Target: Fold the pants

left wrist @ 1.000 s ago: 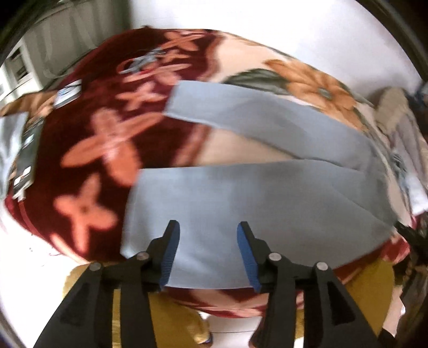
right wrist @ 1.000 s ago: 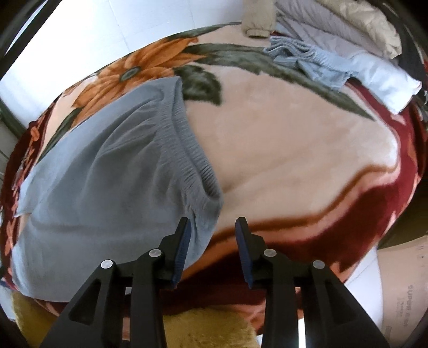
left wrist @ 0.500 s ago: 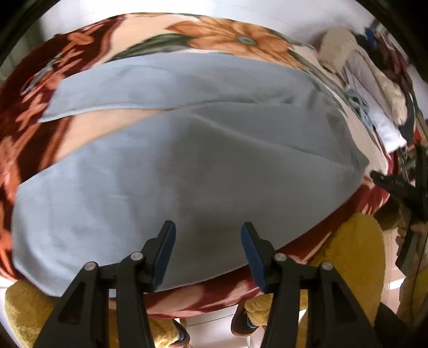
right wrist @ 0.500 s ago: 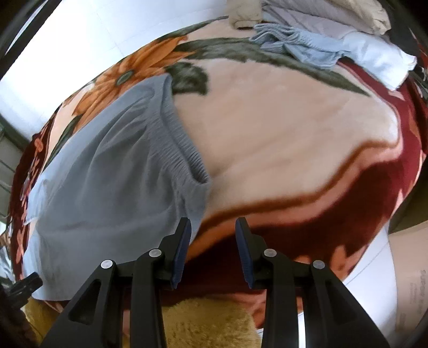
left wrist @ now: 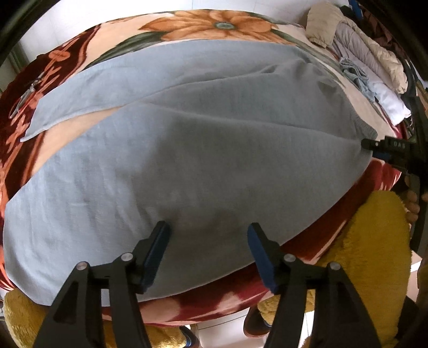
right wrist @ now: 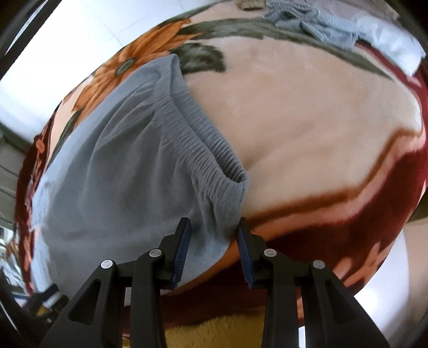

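Light blue-grey pants [left wrist: 203, 150] lie spread flat on a floral blanket [left wrist: 208, 24], legs to the left and elastic waistband [right wrist: 198, 128] to the right. My left gripper [left wrist: 208, 241] is open and empty, hovering over the near leg's front edge. My right gripper [right wrist: 212, 238] is open, its jaws either side of the near waistband corner without closing on it. The right gripper also shows at the right edge of the left wrist view [left wrist: 385, 150], at that corner.
A pile of other clothes [left wrist: 369, 61] lies at the far right of the blanket; it also shows in the right wrist view [right wrist: 321, 29]. Yellow fuzzy fabric [left wrist: 374, 241] is below the blanket's near edge. White floor lies beyond the bed.
My left gripper has swung right along the near leg from the cuff end toward the middle. My right gripper has moved closer, so the near waistband corner now lies between its jaws.
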{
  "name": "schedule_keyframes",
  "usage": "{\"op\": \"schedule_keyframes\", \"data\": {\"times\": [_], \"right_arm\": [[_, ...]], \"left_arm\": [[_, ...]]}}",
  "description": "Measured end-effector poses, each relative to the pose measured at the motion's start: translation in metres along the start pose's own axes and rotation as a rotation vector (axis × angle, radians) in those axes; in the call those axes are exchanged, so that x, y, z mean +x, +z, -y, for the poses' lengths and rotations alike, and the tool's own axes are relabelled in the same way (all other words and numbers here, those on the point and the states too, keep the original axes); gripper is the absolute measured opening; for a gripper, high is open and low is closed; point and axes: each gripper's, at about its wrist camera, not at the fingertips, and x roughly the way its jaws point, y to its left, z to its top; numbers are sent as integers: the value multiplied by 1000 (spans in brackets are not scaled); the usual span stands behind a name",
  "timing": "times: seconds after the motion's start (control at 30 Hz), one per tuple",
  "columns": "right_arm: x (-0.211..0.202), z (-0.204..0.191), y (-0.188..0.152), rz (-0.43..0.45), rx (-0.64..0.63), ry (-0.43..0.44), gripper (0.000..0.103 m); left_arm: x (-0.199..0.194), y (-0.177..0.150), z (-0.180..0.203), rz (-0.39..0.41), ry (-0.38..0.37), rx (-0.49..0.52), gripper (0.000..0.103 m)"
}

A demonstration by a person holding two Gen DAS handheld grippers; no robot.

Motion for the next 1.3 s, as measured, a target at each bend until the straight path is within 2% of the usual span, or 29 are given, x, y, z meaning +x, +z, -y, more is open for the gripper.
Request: {"op": "schedule_keyframes", "data": {"times": [0.23, 0.37, 0.47, 0.53, 0.63, 0.7, 0.77, 0.97, 1.13, 1.3], "right_arm": [[-9, 10, 18, -67, 131, 108, 35], [-2, 4, 21, -66, 93, -15, 35], [9, 7, 18, -124, 135, 31, 28], [3, 6, 21, -109, 150, 55, 28], [3, -1, 25, -91, 93, -3, 26], [9, -4, 22, -103, 68, -32, 10], [11, -3, 20, -100, 76, -18, 7], [-23, -4, 28, -34, 69, 44, 6], [-43, -18, 37, -3, 45, 88, 6], [-52, -27, 40, 19, 20, 127, 6]], "left_arm": [[-1, -2, 9, 1, -17, 32, 69], [1, -2, 15, 5, -21, 50, 70], [1, -3, 16, 8, -25, 70, 70], [0, -2, 17, 9, -34, 78, 70], [0, 1, 20, 18, -63, 79, 70], [-1, 5, 24, 25, -84, 86, 70], [-2, 10, 30, 31, -106, 104, 70], [-7, 27, 61, 73, -178, 173, 72], [-8, 34, 82, 96, -276, 186, 73], [-6, 33, 110, 109, -283, 266, 73]]}}
